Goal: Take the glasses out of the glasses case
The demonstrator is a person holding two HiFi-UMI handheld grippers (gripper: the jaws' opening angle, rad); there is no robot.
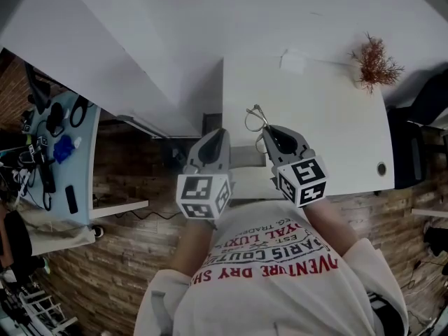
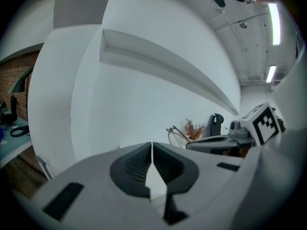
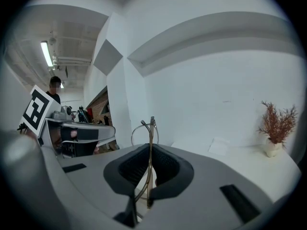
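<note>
Head view: the right gripper [image 1: 269,133] is clamped on the glasses [image 1: 253,117], which stick out just ahead of its tips above the table [image 1: 336,117]. It likely holds them this way to carry them clear of the case, which I cannot pick out. The left gripper [image 1: 215,137] hangs just beside it. Left gripper view: its 2 jaws are pressed together on nothing. Right gripper view: a thin wire frame is pinched edge-on, with 1 round rim standing past the tips.

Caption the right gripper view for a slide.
Right gripper shut on wire-framed glasses over the white table, dried plant at right.
</note>
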